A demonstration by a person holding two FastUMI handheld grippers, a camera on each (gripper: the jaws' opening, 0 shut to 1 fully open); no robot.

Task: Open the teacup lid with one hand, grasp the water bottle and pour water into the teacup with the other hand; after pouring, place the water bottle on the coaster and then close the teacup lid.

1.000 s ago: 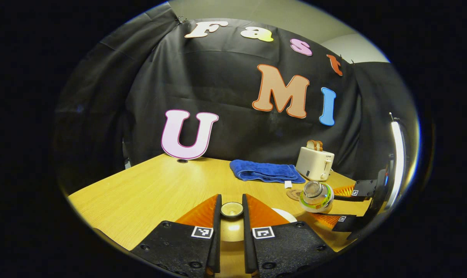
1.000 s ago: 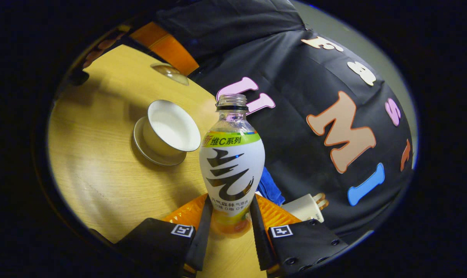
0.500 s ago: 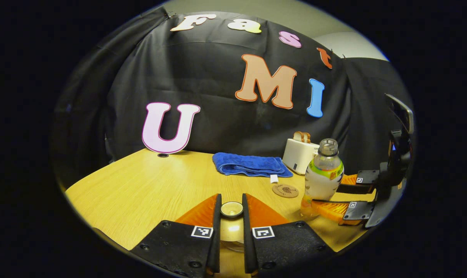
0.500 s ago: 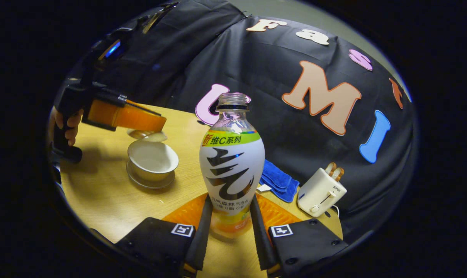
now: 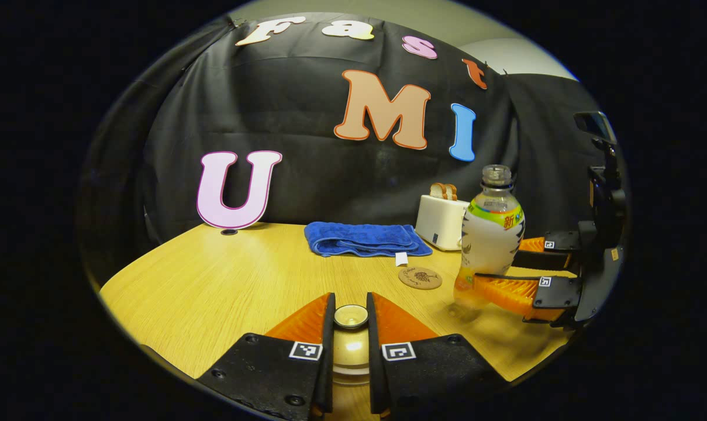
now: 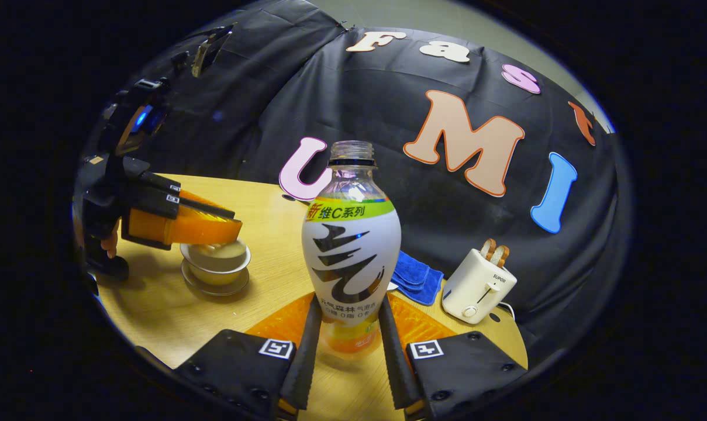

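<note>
Uncapped clear plastic water bottle (image 6: 351,245) with white, green-banded label, upright, clamped low between right gripper (image 6: 349,327) fingers above the wooden table (image 5: 224,286), near round brown coaster (image 5: 420,278). Left gripper (image 5: 351,318) level, pinching the glazed lid knob (image 5: 351,316); lid over white teacup (image 6: 216,263) on saucer. Label text not read.

A folded blue towel (image 5: 365,238) lies on the wooden table (image 5: 224,280) a little right of centre in the left gripper view, against the black cloth wall. Just to its right stands a white toaster (image 5: 441,221) with two slices of bread (image 5: 443,190) poking out of its slots. In the right gripper view, the toaster sits at lower right with the towel just left of it.
</note>
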